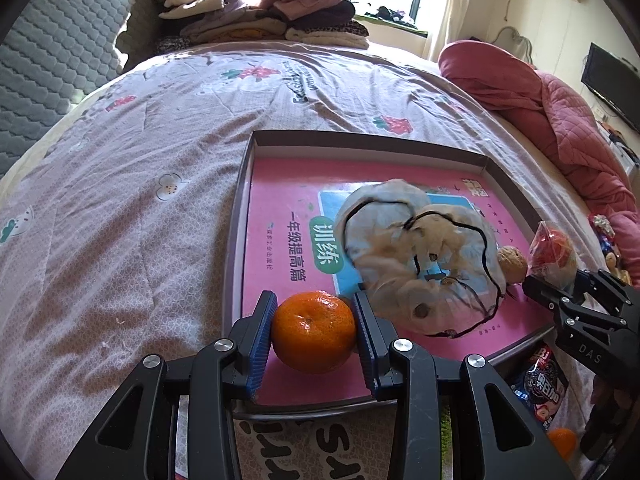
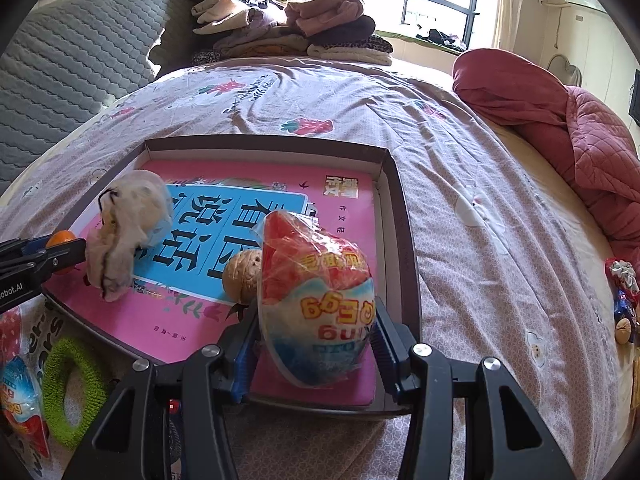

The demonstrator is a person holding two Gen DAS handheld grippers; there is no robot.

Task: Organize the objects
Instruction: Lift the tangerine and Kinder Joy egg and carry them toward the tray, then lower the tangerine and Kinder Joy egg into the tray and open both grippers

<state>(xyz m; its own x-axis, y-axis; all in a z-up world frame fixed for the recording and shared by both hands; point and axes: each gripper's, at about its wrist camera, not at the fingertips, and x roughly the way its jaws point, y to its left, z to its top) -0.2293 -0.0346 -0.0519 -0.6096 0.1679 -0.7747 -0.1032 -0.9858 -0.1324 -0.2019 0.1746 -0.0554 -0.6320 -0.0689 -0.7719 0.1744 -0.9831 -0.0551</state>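
A shallow dark tray point(image 1: 360, 138) point(image 2: 400, 208) lies on the bed with a pink book point(image 1: 280, 184) point(image 2: 192, 320) inside it. My left gripper point(image 1: 316, 328) is shut on an orange mandarin point(image 1: 314, 330) just above the book's near left corner. My right gripper point(image 2: 316, 340) point(image 1: 560, 280) is shut on a wrapped toy egg point(image 2: 316, 304) point(image 1: 554, 252), red on top and white-blue below, over the tray's near right corner. A fluffy beige-and-blue scrunchie point(image 1: 416, 256) point(image 2: 128, 236) and a walnut point(image 1: 512, 264) point(image 2: 244, 276) rest on the book between the two grippers.
Near the tray's front edge lie a green ring point(image 2: 68, 392), another wrapped egg point(image 2: 20, 404), a snack packet point(image 1: 544, 380) and a second mandarin point(image 1: 562, 440). Small items point(image 2: 624, 300) sit at the bed's right edge. Folded clothes point(image 1: 256, 12) are stacked far back, and a red quilt point(image 1: 540, 100) is on the right.
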